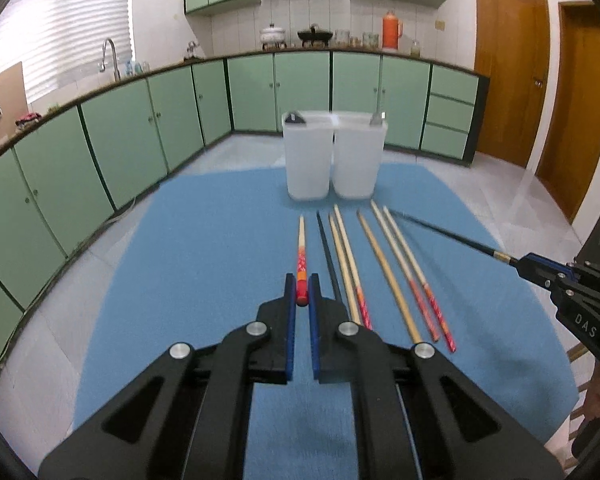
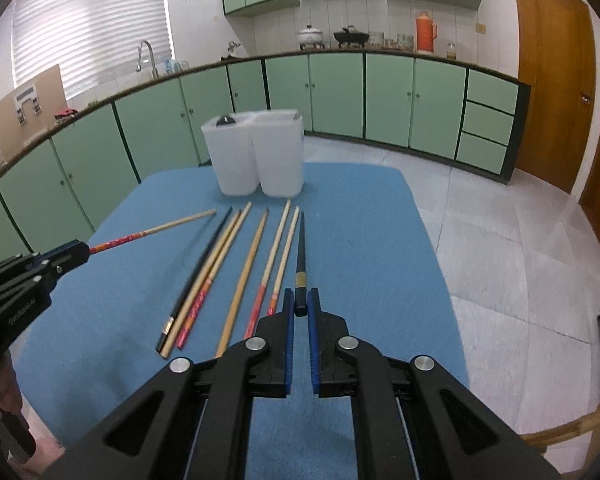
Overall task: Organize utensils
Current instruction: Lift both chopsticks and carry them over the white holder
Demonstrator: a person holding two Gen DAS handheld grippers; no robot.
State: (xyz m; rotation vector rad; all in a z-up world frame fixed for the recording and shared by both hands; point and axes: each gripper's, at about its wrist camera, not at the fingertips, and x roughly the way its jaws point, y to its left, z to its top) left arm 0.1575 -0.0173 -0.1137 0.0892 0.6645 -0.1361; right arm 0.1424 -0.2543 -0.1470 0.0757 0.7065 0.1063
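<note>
Left gripper [image 1: 302, 294] clamps the red-patterned wooden chopstick [image 1: 301, 254]; right gripper [image 2: 301, 305] clamps the black lacquered chopstick [image 2: 301, 256]. Both shafts point toward 12 o'clock, at 2 white translucent plastic bins [image 2: 256, 152].

Chopsticks [image 2: 242, 276] — pale wood, some lacquered glossy black; bins [image 1: 334, 156] — frosted translucent plastic; counter cover [image 1: 220, 248] — matt blue cloth.

The right gripper [image 2: 301, 304] pinches a black chopstick [image 2: 301, 258] (gold band near its end) above the blue mat [image 2: 364, 240].
</note>
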